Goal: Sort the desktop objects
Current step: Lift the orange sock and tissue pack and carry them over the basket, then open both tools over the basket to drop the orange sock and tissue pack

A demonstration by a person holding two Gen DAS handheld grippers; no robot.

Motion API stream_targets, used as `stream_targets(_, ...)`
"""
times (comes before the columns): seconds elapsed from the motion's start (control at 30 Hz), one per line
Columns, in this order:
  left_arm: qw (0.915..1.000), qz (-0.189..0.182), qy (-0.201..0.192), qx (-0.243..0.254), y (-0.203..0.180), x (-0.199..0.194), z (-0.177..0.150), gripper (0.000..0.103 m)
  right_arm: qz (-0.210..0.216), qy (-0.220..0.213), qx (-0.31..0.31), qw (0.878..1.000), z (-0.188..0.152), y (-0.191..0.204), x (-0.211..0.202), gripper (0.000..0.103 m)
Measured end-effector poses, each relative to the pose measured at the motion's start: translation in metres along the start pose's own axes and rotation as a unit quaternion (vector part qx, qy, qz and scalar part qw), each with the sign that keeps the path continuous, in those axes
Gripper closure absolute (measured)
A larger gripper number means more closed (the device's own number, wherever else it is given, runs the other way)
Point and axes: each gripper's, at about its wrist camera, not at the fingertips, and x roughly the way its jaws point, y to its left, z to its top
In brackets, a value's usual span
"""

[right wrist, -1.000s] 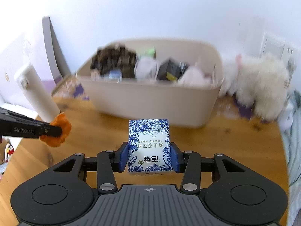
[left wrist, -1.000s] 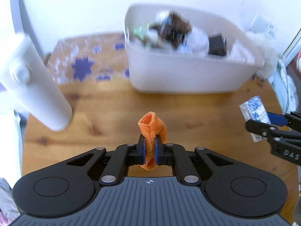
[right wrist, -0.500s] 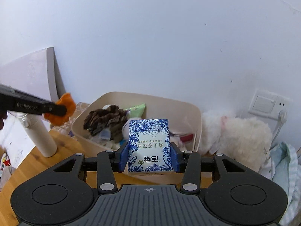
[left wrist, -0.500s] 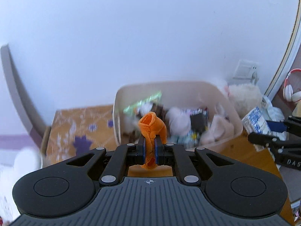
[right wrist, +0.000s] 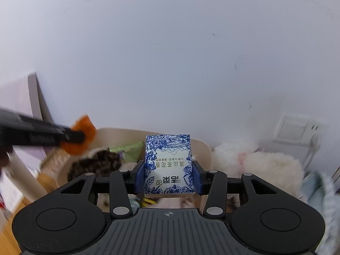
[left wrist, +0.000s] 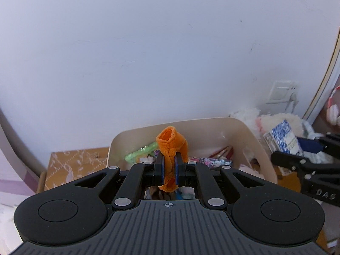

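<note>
A pale wall [left wrist: 148,53] fills the upper part of both views. Below it, a cream storage bin [left wrist: 250,136] is seen in the lower centre of the left wrist view, with a green packet [left wrist: 140,154] and other mixed items inside. The bin's far rim is also seen in the right wrist view, where a dark brown bundle [right wrist: 95,163] inside it is shown that the left view hides behind its own gripper. A white fluffy toy [right wrist: 265,165] lies right of the bin, seen large in the right view and only partly in the left. A wall socket [left wrist: 280,92] is seen at the right of both frames. Only the left view shows a patterned tan box [left wrist: 72,165] at lower left, and only the right view shows a blurred white bottle [right wrist: 23,178] on the wooden surface [right wrist: 6,242] at its left edge.

The right gripper [right wrist: 167,176] is clenched on a blue-and-white tissue pack [right wrist: 169,165], held upright between its fingers above the bin. The left gripper [left wrist: 169,167] is closed tight on an orange cloth piece [left wrist: 171,148], also above the bin.
</note>
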Motion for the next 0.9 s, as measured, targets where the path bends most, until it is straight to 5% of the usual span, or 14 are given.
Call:
stream_targets(0.37,0.998,0.024,0.058,-0.007,-0.014,0.052,0.0,0.095,-0.029,0.047,0.006,0.998,-0.008,0.007,0.051,0.06)
stream_targets(0.73,0.9952,-0.004,0.097,0.012,-0.021,0.074,-0.011,0.094,-0.042,0.091,-0.008,0.995,-0.016,0.021,0.083,0.06)
stream_targets(0.83,0.9951,-0.005,0.096,0.02,-0.024,0.075,-0.014,0.081,-0.041,0.096,-0.006,0.995,-0.016,0.021,0.082,0.052)
stream_targets(0.9,0.9951,0.017,0.091,0.035,-0.025,0.07,-0.015,0.06,-0.049,0.094,-0.008,0.994,-0.016,0.019,0.077,0.044)
